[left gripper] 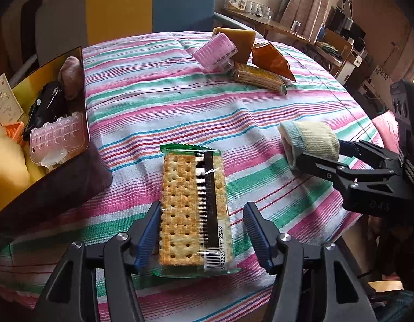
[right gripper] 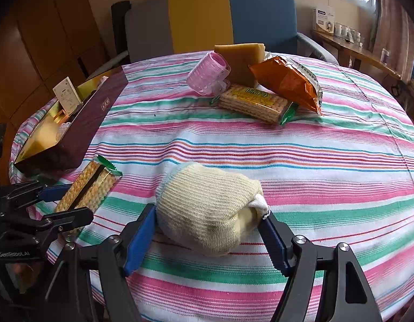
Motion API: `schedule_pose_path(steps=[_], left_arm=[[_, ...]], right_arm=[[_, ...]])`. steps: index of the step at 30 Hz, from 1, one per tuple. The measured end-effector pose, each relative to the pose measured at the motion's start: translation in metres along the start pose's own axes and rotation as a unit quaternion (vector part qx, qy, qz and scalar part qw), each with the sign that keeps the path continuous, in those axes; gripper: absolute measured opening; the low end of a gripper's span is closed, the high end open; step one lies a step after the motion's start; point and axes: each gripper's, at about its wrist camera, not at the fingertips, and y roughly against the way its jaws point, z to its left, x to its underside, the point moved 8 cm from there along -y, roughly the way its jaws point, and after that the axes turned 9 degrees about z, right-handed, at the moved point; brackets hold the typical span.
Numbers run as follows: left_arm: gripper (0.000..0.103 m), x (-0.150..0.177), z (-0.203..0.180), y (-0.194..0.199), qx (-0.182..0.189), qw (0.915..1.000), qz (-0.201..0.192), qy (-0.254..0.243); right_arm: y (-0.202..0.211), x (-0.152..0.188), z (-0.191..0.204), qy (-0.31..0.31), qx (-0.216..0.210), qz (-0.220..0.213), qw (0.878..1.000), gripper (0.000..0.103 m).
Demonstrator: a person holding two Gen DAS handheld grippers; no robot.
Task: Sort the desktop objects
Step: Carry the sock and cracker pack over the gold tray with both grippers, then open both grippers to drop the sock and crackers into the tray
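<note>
A green-edged cracker pack (left gripper: 193, 209) (right gripper: 86, 187) lies barcode up on the striped tablecloth (left gripper: 153, 102). My left gripper (left gripper: 202, 209) (right gripper: 67, 204) is open and straddles its near half. The left pad touches the pack's edge, and a gap shows at the right pad. A rolled cream sock (right gripper: 207, 204) (left gripper: 308, 136) sits near the table's right edge. My right gripper (right gripper: 208, 214) (left gripper: 318, 151) is shut on it, a blue pad pressing each side.
An open gold-lined box (left gripper: 59, 182) (right gripper: 94, 112) at the left holds a clear pink case, a black item and other things. At the back lie a pink roller (left gripper: 215, 51), a tan sponge (left gripper: 241, 40), an orange snack bag (left gripper: 271, 61) and a second cracker pack (left gripper: 257, 76). A chair stands behind the table.
</note>
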Motion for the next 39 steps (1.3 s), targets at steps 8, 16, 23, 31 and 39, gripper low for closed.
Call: schedule_pose_path(steps=[8,16,23,31,39], left_arm=[[0.048,0.002,0.014,0.013,0.014,0.9993,-0.023,0.027],[0.048,0.0,0.032,0.049,0.028,0.9956,-0.07,0.055],[0.048,-0.009,0.09,0.096,0.008,0.9848,-0.13,0.116],[0.048,-0.031,0.186,0.113,-0.058,0.971,-0.146,0.18],[0.05,-0.057,0.252,0.097,-0.081,0.9633,-0.139,0.215]], right_arm=[[0.007,-0.001,0.008,0.0,-0.014,-0.003,1.0,0.074],[0.013,-0.012,0.029,0.012,-0.036,-0.006,0.999,0.073],[0.009,-0.042,0.08,0.047,-0.064,-0.006,0.997,0.073],[-0.001,-0.098,0.164,0.105,-0.111,-0.015,0.988,0.074],[-0.031,-0.147,0.233,0.124,-0.139,-0.013,0.982,0.074]])
